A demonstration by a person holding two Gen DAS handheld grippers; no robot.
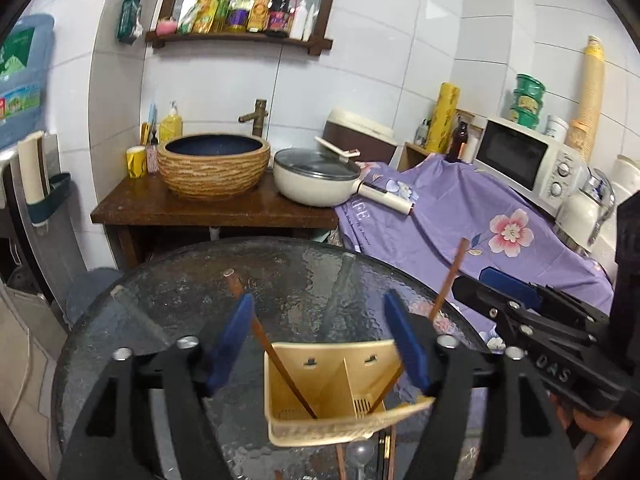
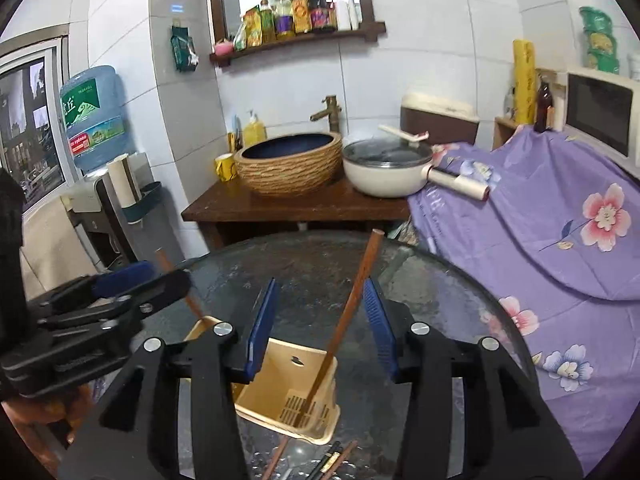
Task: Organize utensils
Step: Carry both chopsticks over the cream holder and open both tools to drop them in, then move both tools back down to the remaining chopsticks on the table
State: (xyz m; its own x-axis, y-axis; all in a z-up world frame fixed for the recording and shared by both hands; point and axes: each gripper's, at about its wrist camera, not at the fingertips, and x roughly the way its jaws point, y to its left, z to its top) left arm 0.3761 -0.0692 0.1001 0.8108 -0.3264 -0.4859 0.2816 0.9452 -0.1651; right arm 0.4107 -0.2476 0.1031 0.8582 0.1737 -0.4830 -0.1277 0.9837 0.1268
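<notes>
A beige plastic utensil holder (image 1: 320,396) with two compartments stands on the round glass table (image 1: 168,300). One brown chopstick (image 1: 280,364) leans in its left compartment, another brown chopstick (image 1: 448,284) leans in its right compartment. My left gripper (image 1: 324,320) is open above the holder, holding nothing. My right gripper (image 2: 320,304) is open; the right chopstick (image 2: 352,300) stands between its fingers, untouched, in the holder (image 2: 280,384). More chopsticks (image 2: 332,460) and a clear spoon (image 1: 360,452) lie on the table in front of the holder.
Behind the table stands a wooden counter (image 1: 200,208) with a woven basin (image 1: 214,164) and a lidded white pan (image 1: 316,176). A purple floral cloth (image 1: 480,232) covers the right side, with a microwave (image 1: 524,160). A water dispenser (image 2: 96,120) stands at left.
</notes>
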